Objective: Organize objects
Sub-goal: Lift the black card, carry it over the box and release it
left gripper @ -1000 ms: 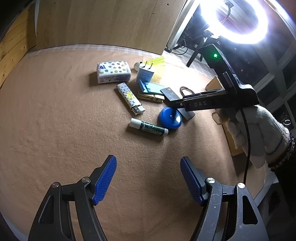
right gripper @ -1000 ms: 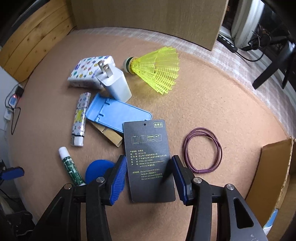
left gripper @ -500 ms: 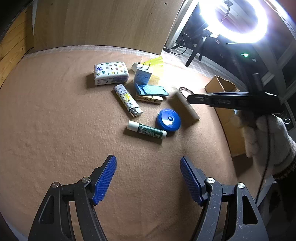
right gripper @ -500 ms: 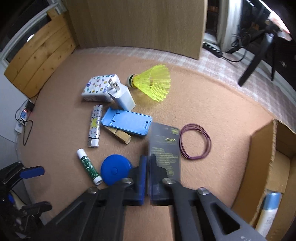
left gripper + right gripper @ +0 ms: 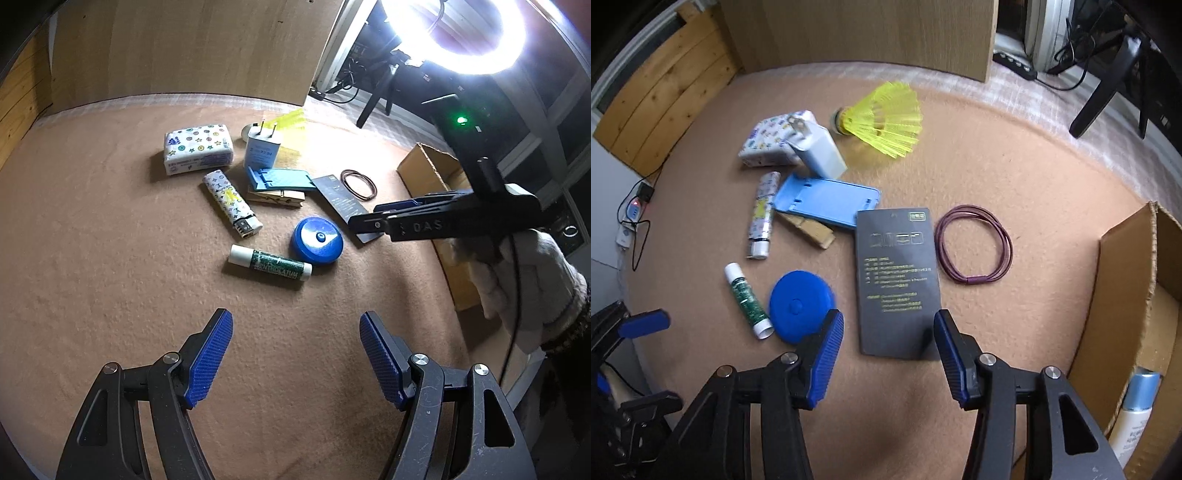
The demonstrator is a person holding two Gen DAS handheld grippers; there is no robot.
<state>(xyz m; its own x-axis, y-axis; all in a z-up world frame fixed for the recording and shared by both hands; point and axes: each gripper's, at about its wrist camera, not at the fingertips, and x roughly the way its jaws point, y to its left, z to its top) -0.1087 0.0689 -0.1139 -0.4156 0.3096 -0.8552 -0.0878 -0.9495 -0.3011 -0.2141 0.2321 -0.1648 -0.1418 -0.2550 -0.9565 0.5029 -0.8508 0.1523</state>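
Note:
A black card (image 5: 897, 280) lies flat on the brown felt table, its near end between the open fingers of my right gripper (image 5: 888, 354); it also shows in the left wrist view (image 5: 341, 201). Beside it lie a purple hair band (image 5: 973, 249), a blue round disc (image 5: 801, 306), a green lip balm (image 5: 748, 301), a lighter (image 5: 762, 216), a blue phone stand (image 5: 827, 201) on a wooden clothespin (image 5: 809, 230), a white charger (image 5: 820, 149), a tissue pack (image 5: 768, 142) and a yellow shuttlecock (image 5: 886, 120). My left gripper (image 5: 295, 354) is open and empty, nearer than the lip balm (image 5: 271, 264).
A cardboard box (image 5: 1126, 302) stands at the table's right edge with a white and blue bottle (image 5: 1134, 413) inside. A wooden board (image 5: 207, 48) stands behind the table. A ring light (image 5: 454, 37) shines at the upper right of the left wrist view.
My right gripper was shut on the black card and held it raised half a second ago. Now the card lies flat on the felt and the gripper is open.

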